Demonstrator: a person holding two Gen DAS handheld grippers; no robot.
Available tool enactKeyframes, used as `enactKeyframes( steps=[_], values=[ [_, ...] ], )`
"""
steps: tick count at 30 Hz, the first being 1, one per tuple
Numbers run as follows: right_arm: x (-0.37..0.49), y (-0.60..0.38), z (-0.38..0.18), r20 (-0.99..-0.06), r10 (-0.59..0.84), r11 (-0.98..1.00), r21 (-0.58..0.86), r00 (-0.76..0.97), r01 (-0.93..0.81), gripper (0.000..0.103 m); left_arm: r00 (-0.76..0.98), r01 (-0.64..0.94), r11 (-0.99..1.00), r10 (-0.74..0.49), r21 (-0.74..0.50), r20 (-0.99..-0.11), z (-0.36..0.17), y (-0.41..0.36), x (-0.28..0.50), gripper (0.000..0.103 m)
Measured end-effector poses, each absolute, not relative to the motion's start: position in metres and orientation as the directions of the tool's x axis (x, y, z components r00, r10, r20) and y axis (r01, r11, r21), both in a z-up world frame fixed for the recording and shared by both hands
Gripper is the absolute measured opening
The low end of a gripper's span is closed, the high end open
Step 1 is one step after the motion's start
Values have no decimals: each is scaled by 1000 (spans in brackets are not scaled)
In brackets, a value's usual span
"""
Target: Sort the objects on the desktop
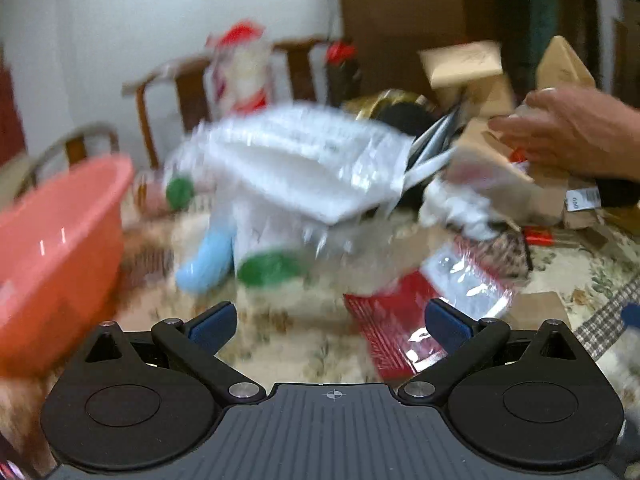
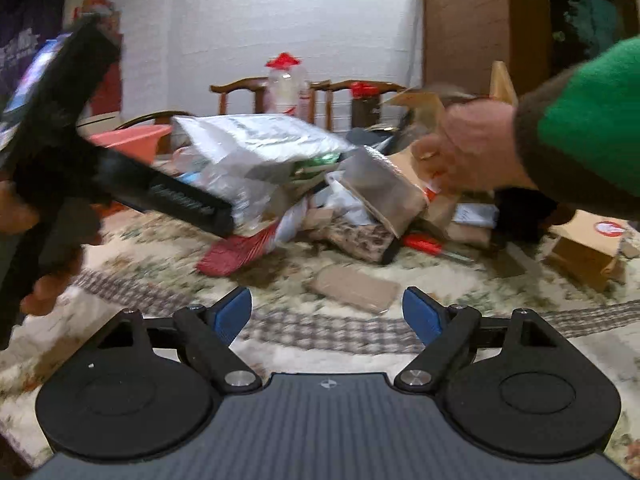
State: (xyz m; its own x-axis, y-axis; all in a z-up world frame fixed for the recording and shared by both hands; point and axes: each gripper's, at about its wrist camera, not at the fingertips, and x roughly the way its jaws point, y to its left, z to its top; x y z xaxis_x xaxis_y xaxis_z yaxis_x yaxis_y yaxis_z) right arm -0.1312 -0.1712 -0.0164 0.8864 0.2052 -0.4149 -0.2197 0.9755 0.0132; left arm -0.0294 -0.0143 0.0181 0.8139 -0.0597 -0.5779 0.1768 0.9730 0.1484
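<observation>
Left tool (image 1: 330,322) wide open, gripping nothing, pink basin (image 1: 56,248) to its left, contents hidden, right tool (image 2: 327,312) wide open, unloaded, cluttered table (image 2: 280,280) ahead

The left gripper (image 1: 330,322) hangs with jaws spread wide over a floral tablecloth (image 1: 280,344). A pink basin (image 1: 56,248) fills the left edge. A blurred white plastic package (image 1: 296,160) sits at centre; a bare hand (image 1: 568,132) reaches in from the upper right among cardboard boxes (image 1: 464,62).

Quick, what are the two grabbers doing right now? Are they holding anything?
Left gripper: open, holding nothing.
Right gripper: open, holding nothing.
</observation>
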Motion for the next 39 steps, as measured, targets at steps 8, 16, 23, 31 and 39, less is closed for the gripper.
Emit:
enactKeyframes(
  steps=[8,16,23,31,39],
  values=[
    [-116,-179,2,-350,160,987,28,923,-160,88,949,85,940,25,330,-314,22,6,-48,103],
    [-80,-168,1,-361,242,966,174,901,-190,100,949,56,987,-6,150,-315,53,46,-31,103],
    [-71,-173,9,-336,372,895,377,865,-239,99,947,-14,983,72,183,-313,88,44,13,103],
    [-30,-164,33,-318,338,876,450,886,-173,99,933,-50,975,123,217,-339,83,43,50,103],
    [21,-163,24,-389,287,870,489,876,-68,99,918,-56,979,129,198,-374,65,55,68,103]
  ],
)
